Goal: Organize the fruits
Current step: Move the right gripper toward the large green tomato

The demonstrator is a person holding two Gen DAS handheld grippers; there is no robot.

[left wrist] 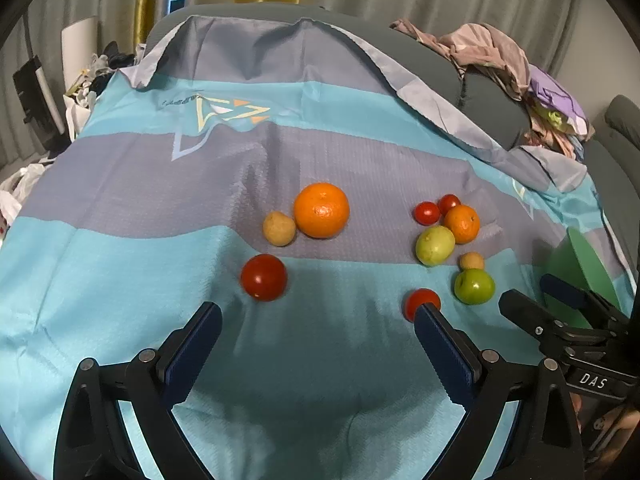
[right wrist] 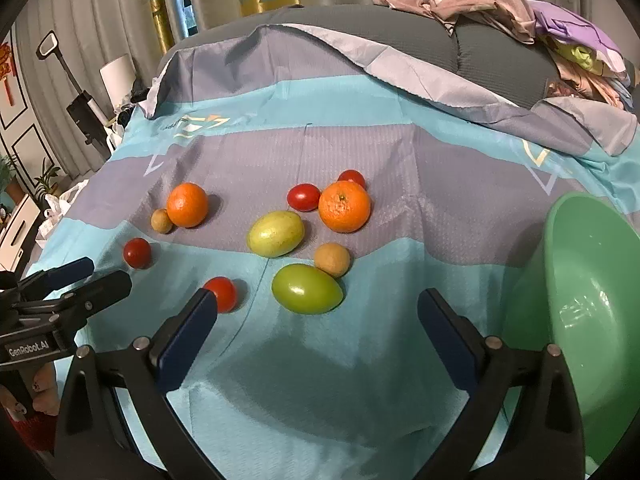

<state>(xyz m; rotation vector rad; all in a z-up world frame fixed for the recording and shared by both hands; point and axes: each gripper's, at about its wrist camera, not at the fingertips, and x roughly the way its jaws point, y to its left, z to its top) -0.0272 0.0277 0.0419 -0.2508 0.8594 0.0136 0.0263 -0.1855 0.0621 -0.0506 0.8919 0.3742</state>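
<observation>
Several fruits lie on a blue and grey cloth. On the left are an orange (left wrist: 321, 210), a small brown fruit (left wrist: 279, 228) and a red tomato (left wrist: 264, 277). On the right are a second orange (right wrist: 344, 206), a yellow-green fruit (right wrist: 275, 233), a green fruit (right wrist: 307, 289), a small brown fruit (right wrist: 332, 259) and red tomatoes (right wrist: 303, 197). Another tomato (right wrist: 221, 293) lies by my right gripper's left finger. My left gripper (left wrist: 318, 324) is open and empty above the cloth. My right gripper (right wrist: 318, 312) is open and empty, just short of the green fruit.
A green plastic bowl (right wrist: 592, 320) stands at the right edge of the cloth. A pile of clothes (right wrist: 520, 12) lies on the grey cushion behind. Clutter and a white roll (left wrist: 78, 48) stand off the left side.
</observation>
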